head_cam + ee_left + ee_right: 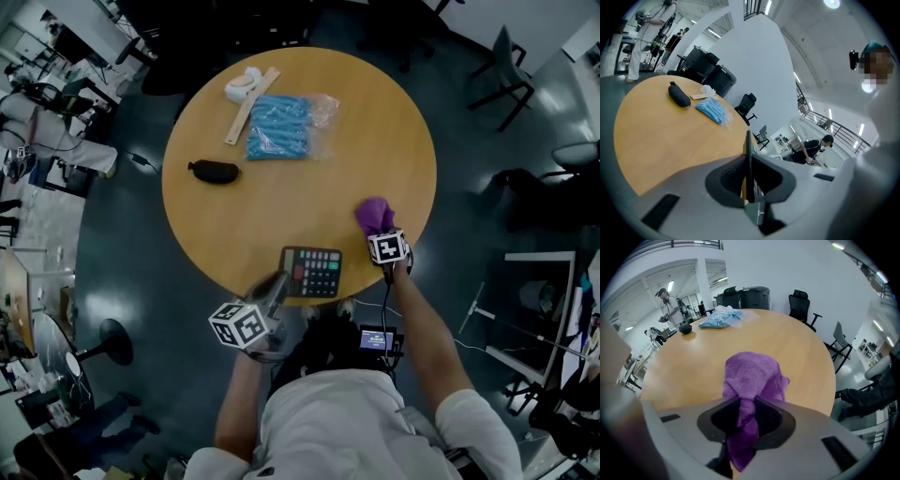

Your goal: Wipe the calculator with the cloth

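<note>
Between jaws of right hand-held gripper (743,414), cloth (752,376)

Table (375,141) lies open between calculator (312,272) and black pouch (214,172), blue packet (278,127) beyond.

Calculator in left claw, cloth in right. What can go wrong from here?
1. Left claw pinches only the calculator's thin edge at the table rim; wiping pressure may twist it loose and off the table.
2. Right claw holds a narrow bunch of the cloth; dragging may pull it out.
</note>
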Tool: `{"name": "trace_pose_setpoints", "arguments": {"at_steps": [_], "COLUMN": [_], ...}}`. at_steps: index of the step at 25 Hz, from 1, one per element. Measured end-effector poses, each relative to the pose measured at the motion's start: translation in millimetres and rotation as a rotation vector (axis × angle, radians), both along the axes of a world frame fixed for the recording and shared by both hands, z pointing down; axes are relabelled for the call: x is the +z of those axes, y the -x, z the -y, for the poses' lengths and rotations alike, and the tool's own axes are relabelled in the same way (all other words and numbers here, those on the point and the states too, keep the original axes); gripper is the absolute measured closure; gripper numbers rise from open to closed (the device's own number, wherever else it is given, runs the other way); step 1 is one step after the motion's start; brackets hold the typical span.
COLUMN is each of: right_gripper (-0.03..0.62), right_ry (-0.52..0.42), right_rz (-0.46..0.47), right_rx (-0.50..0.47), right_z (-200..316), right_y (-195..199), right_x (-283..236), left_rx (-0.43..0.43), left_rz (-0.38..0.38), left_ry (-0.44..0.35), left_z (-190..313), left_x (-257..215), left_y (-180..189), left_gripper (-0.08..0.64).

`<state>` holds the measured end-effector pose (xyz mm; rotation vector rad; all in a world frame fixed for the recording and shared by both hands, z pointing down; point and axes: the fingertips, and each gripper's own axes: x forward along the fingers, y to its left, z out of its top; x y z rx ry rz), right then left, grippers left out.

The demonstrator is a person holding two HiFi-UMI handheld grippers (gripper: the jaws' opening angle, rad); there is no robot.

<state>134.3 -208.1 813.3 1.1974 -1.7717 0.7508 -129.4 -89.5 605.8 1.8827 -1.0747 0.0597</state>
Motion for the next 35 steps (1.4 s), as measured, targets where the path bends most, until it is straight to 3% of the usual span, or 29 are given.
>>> {"name": "trace_pose_setpoints", "arguments": {"at_steps": [8, 14, 19, 22, 26, 29, 32, 35], "right_gripper": [0.506, 0.506, 0.506, 0.506, 0.506, 0.506, 0.506, 0.506], "right_ry": [-0.164, -0.36, -0.566, -0.633, -0.663, -0.64, -0.622, -0.61], "right_rz": [0.125, 0.234, 0.299, 0.354, 0.347, 0.334, 0.3, 0.253], "right_rx": [0.032, 0.048, -0.095, -0.19, -0.311, -0.366, -0.397, -0.397], "right_z": [-29, -69, -115, -133, -148, -154, -160, -160], "right_y": [3, 3, 46, 90, 140, 165, 174, 170], "right_x": [-69, -175, -296, -345, -368, -364, -357, -350], "left_rx": [-0.057, -0.068, -0.068, -0.046, 0.003, 0.04, 0.062, 0.072], "left_rz": [-0.033, -0.05, -0.014, -0.015, -0.025, 0.018, 0.056, 0.038], "left_ry": [-0.009, -0.052, -0.125, -0.163, -0.203, -0.261, -0.32, -0.337], "left_z": [-10, -19, -26, -28, -31, -36, -42, -45], "left_x": [-11, -34, -62, -77, -92, -103, -115, -122], "left_y": [0, -12, -20, -31, -48, -56, -63, -66], "left_gripper": [0.514, 0.514, 0.514, 0.514, 0.514, 0.514, 0.514, 0.514]}}
